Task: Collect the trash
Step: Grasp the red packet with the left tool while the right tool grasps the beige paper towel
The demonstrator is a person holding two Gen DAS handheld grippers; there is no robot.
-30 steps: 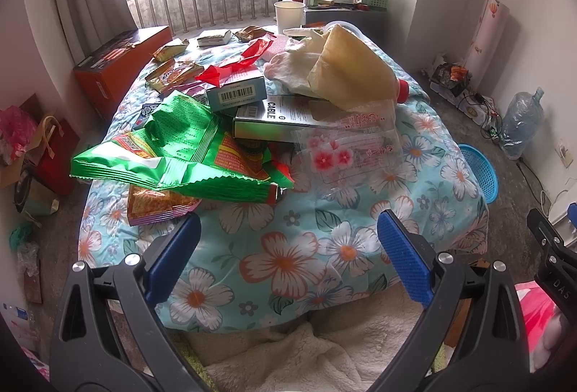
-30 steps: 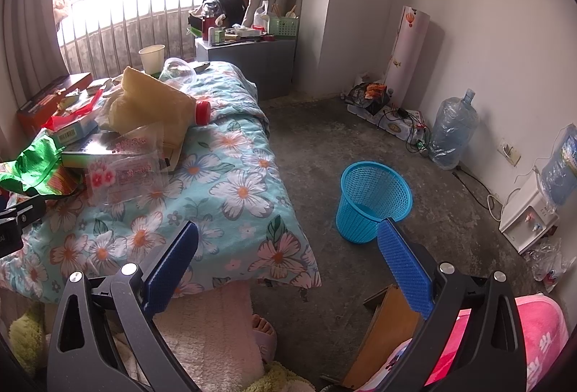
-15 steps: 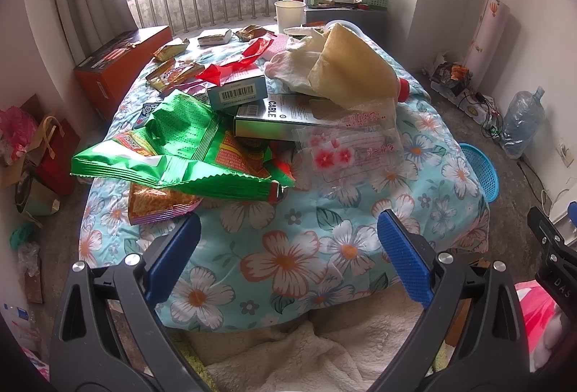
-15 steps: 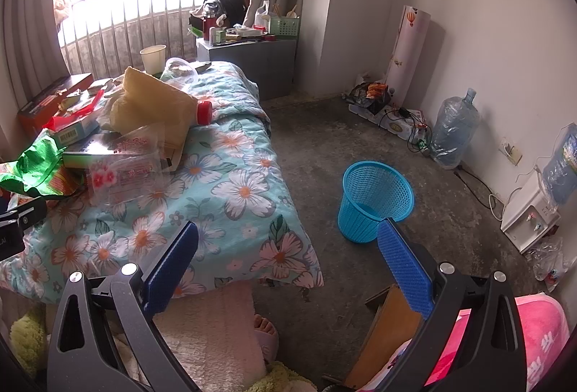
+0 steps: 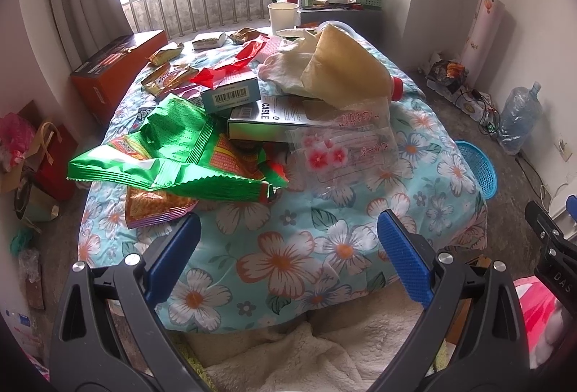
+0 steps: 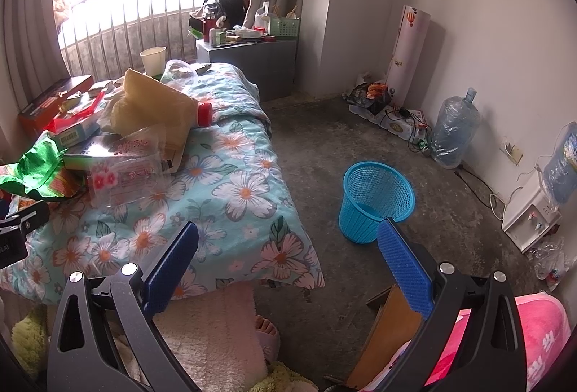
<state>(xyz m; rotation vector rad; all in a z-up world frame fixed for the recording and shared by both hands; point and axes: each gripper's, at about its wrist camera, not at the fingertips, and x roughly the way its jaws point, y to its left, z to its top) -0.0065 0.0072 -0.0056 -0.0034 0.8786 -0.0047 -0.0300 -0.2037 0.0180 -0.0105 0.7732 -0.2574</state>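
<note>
Both your grippers hang empty before the littered bed.

Your left gripper [image 5: 286, 237] and right gripper [image 6: 288, 244] gape wide; the green wrapper [image 5: 173, 154] lies left of centre, the blue basket [image 6: 377, 201] stands centre-right on the floor.

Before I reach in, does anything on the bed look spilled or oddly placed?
Nothing spilled. Wrappers and boxes are heaped untidily: the green snack bag lies crumpled over other packets, and a red-capped bottle lies tipped under yellow paper. The blue basket stands upright, apparently empty.
</note>
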